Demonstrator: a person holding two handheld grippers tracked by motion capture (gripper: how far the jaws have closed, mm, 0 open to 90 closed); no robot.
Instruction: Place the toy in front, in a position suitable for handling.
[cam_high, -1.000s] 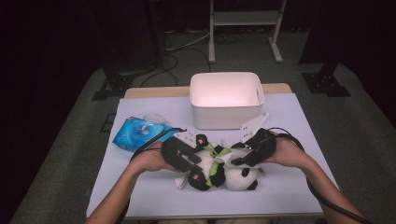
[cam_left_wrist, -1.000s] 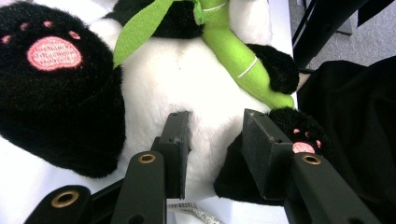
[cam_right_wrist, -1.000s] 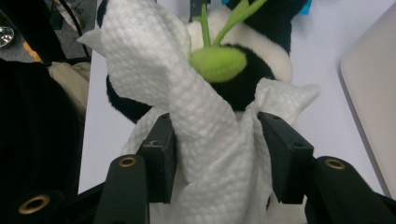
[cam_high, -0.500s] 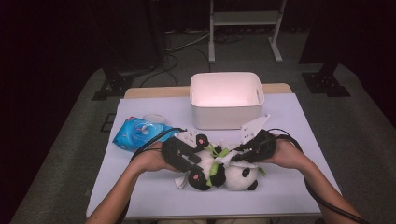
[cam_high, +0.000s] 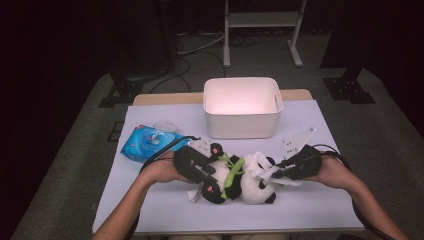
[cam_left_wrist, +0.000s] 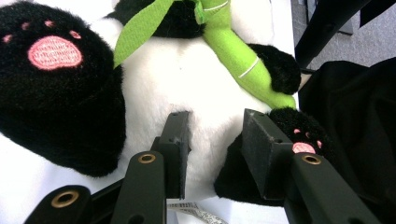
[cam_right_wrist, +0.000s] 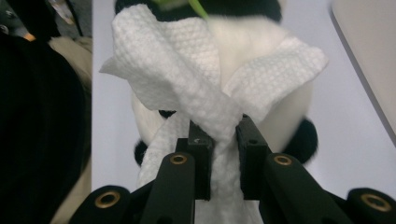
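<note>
My left hand-held gripper (cam_left_wrist: 212, 140) clamped on the plush panda's (cam_high: 240, 182) belly near the counter's front edge, my right hand-held gripper (cam_right_wrist: 218, 140) just closed on a white wipe (cam_right_wrist: 205, 93) against its head.

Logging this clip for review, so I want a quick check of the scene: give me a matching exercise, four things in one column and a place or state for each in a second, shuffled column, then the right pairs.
Things:
1. toy panda
2. white wipe
3. white bin
4. blue wipes pack

Places or states:
A. stands at the far middle of the table, open at the top
B. lies on the table beyond the left hand
C. pinched between the jaws of the right gripper
D. lies on the table between the two hands, the left gripper closed on its belly

Pairs: 1-D, 2-C, 3-A, 4-B
</note>
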